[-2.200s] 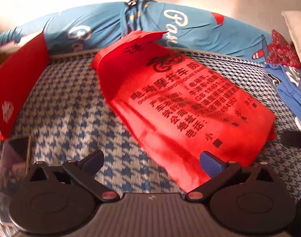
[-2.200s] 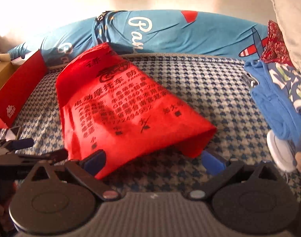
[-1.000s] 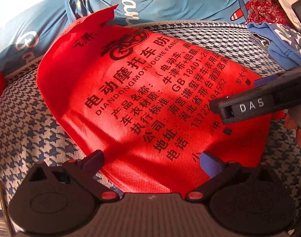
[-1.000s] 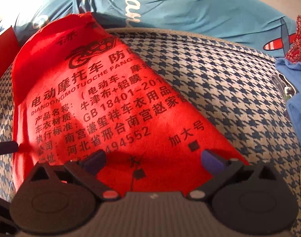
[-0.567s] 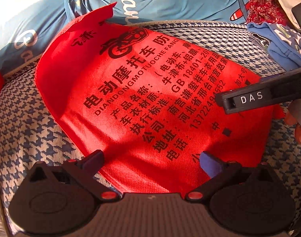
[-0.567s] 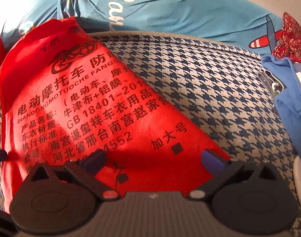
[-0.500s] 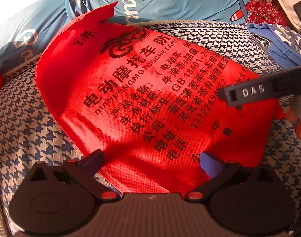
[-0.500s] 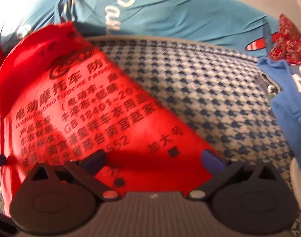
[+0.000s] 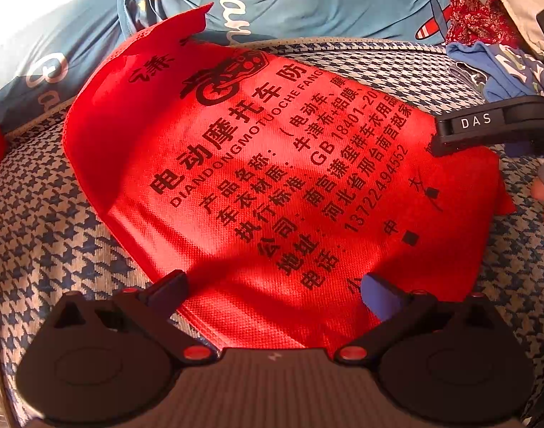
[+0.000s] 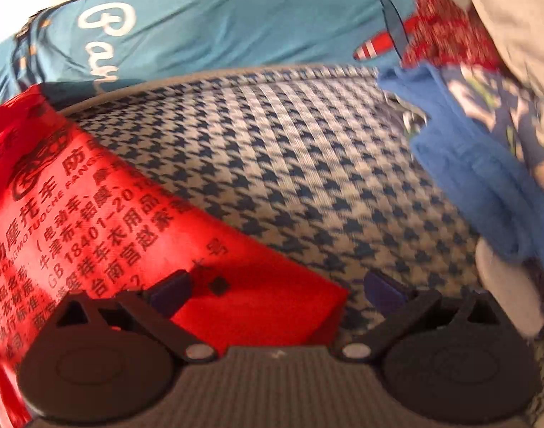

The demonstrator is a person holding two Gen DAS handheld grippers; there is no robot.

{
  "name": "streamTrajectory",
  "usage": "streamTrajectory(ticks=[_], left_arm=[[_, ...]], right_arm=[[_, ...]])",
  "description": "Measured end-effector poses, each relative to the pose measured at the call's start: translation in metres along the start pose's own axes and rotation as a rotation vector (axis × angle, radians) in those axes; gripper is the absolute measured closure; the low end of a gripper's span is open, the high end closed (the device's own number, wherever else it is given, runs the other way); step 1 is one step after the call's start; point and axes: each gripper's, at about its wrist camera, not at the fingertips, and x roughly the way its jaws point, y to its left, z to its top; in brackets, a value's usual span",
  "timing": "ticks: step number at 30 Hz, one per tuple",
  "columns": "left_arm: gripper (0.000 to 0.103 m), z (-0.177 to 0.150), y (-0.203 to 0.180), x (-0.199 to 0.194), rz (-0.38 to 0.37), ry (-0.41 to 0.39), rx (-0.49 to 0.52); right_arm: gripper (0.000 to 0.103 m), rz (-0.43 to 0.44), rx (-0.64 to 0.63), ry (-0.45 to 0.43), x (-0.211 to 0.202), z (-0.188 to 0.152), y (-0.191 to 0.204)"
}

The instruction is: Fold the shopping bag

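The red shopping bag [image 9: 272, 178] is lying spread flat, unfolded, mid-way across the houndstooth bed [image 9: 40, 221]. Both the left hand-held gripper [image 9: 272, 289] and right hand-held gripper [image 10: 275, 289] are hovering released over its near edge; every fold is remaining.

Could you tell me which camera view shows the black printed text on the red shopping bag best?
The left wrist view: the red shopping bag lies almost whole and sharp, its print readable. The right wrist view is motion-blurred and catches only the bag's right part at its left edge.
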Motion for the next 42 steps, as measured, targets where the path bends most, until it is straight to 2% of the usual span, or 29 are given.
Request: streamTrajectory(ticks=[1, 2, 9, 18, 23, 26, 30, 32, 34, 35, 41, 42], left_arm=[[0.0, 0.0, 0.0, 0.0, 0.0, 0.0, 0.0], [0.0, -0.001, -0.001, -0.001, 0.0, 0.0, -0.002], [0.0, -0.002, -0.003, -0.001, 0.005, -0.002, 0.001], [0.0, 0.0, -0.003, 0.0, 0.013, -0.006, 0.0], [0.0, 0.002, -0.003, 0.0, 0.017, -0.008, -0.001], [0.0, 0.0, -0.009, 0.001, 0.021, -0.008, -0.005], [0.0, 0.0, -0.011, 0.002, 0.026, -0.012, -0.005], [0.0, 0.001, -0.012, 0.003, 0.029, -0.013, -0.005], [0.0, 0.0, -0.011, 0.001, 0.031, -0.015, -0.007], [0.0, 0.001, -0.012, 0.001, 0.031, -0.015, -0.007], [0.0, 0.003, -0.011, -0.002, 0.033, -0.013, -0.005], [0.0, 0.003, -0.01, -0.002, 0.033, -0.013, -0.005]], right_arm=[[0.0, 0.062, 0.059, 0.052, 0.005, -0.001, -0.006], [0.0, 0.072, 0.065, 0.059, 0.005, -0.001, -0.006], [0.0, 0.103, 0.026, 0.054, 0.003, -0.002, 0.002], [0.003, 0.196, 0.079, 0.021, -0.003, -0.001, -0.004], [0.012, 0.271, 0.085, -0.012, -0.01, 0.001, -0.005], [0.022, 0.305, 0.031, -0.053, -0.017, 0.002, 0.002], [0.026, 0.36, -0.092, -0.125, -0.032, -0.002, 0.018], [0.034, 0.377, -0.121, -0.146, -0.036, -0.004, 0.021], [0.037, 0.414, -0.142, -0.169, -0.039, -0.004, 0.023], [0.042, 0.424, -0.145, -0.175, -0.04, -0.004, 0.023], [0.052, 0.485, -0.129, -0.189, -0.049, -0.003, 0.018], [0.054, 0.503, -0.092, -0.199, -0.05, -0.003, 0.017]])
